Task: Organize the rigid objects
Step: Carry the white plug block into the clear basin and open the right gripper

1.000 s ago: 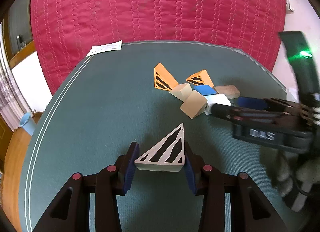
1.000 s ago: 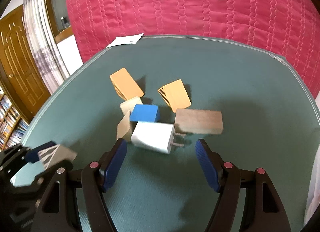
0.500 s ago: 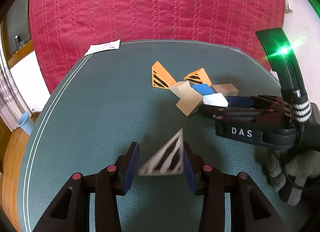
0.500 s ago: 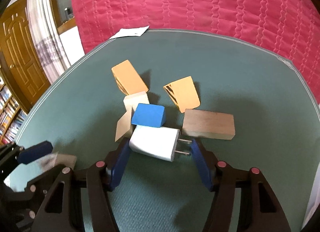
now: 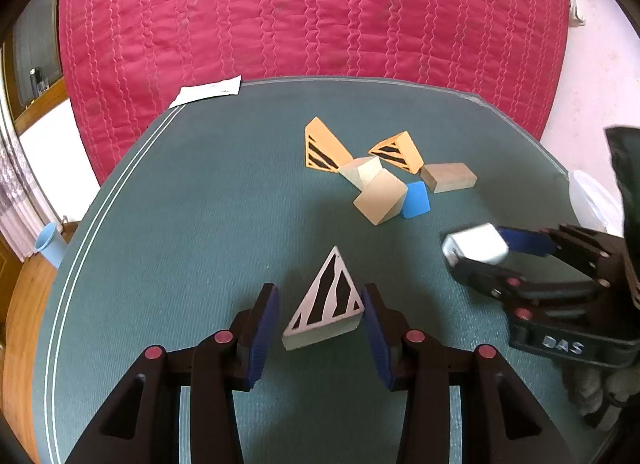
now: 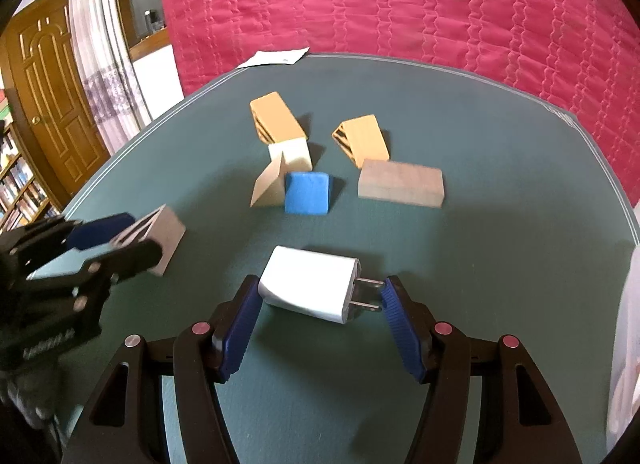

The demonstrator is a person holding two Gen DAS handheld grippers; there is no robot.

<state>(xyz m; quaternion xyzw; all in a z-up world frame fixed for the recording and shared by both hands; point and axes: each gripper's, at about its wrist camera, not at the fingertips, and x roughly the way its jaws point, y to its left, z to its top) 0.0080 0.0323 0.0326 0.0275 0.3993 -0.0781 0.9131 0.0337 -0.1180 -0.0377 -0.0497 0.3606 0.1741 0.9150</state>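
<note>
My left gripper (image 5: 320,320) is shut on a grey wedge block with black stripes (image 5: 326,306), held above the green table (image 5: 168,232). My right gripper (image 6: 320,304) is shut on a white plug charger (image 6: 310,284), one pad on its body and one on its prongs; the charger also shows in the left wrist view (image 5: 476,248). A pile of blocks lies further back: two orange striped wedges (image 5: 324,148) (image 5: 398,152), two pale wooden blocks (image 5: 380,202), a blue wedge (image 6: 307,194) and a wooden brick (image 6: 400,183).
A white paper slip (image 5: 208,90) lies at the table's far left edge. A red quilted cloth (image 5: 312,12) hangs behind the table. A white container (image 6: 624,344) stands at the right edge. A wooden door (image 6: 48,80) and bookshelves are at the left.
My right gripper closed on the white charger and pulled it out of the pile toward me. My left gripper kept the striped wedge and shifted slightly.
</note>
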